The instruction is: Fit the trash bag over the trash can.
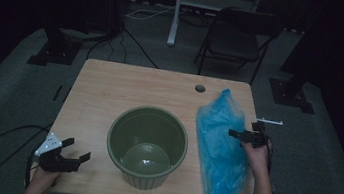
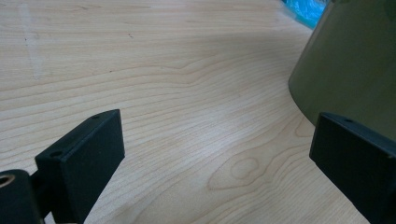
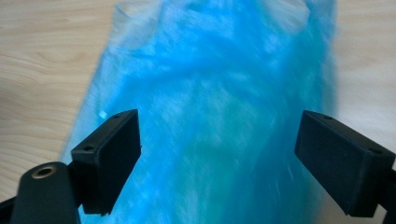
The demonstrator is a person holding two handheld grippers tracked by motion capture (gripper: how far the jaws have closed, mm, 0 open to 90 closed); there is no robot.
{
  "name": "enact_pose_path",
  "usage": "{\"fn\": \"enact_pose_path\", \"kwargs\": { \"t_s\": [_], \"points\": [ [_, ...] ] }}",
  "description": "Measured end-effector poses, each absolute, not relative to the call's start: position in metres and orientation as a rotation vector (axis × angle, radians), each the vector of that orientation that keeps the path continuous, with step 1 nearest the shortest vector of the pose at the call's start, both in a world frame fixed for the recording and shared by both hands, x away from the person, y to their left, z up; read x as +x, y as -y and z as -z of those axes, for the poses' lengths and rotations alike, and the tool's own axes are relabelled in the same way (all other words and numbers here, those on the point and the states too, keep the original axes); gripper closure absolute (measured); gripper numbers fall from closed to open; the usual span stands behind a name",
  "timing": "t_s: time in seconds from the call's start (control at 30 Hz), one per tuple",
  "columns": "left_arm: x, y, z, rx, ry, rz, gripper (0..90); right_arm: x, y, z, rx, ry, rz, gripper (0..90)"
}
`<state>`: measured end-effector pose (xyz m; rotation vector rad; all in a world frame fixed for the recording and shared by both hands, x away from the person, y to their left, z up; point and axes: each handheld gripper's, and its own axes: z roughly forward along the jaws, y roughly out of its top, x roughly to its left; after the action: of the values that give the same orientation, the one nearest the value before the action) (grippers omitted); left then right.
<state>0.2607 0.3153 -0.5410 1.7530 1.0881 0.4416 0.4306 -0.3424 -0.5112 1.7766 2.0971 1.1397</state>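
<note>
Two grippers work over the wooden counter (image 1: pixel 110 89). Near left, the left gripper (image 1: pixel 75 150) rests spread beside the green pot (image 1: pixel 147 144) at centre. At right, the right gripper (image 1: pixel 241 134), jaws spread, hovers over the blue plastic bag (image 1: pixel 218 148) lying right of the pot.

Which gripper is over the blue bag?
The right gripper: its open fingers straddle the crumpled blue plastic bag. The left gripper, also open, sits over bare wooden table beside the green plastic bucket.
</note>
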Motion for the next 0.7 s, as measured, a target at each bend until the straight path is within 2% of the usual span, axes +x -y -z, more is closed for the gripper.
{"fn": "enact_pose_path", "kwargs": {
  "t_s": [0.23,0.53,0.63,0.7],
  "points": [
    [0.260,-0.315,0.541,1.755,-1.088,-0.443,3.7,0.460,0.323,0.510,1.774,-2.126,-1.040,14.1],
    [0.256,-0.318,0.540,1.747,-1.097,-0.458,3.7,0.478,0.295,0.533,1.713,-2.104,-0.801,14.9],
    [0.256,-0.317,0.540,1.753,-1.093,-0.457,3.7,0.477,0.283,0.534,1.624,-2.119,-0.734,22.3],
    [0.256,-0.317,0.540,1.756,-1.096,-0.456,3.7,0.475,0.278,0.534,1.586,-2.137,-0.744,32.1]
  ]
}}
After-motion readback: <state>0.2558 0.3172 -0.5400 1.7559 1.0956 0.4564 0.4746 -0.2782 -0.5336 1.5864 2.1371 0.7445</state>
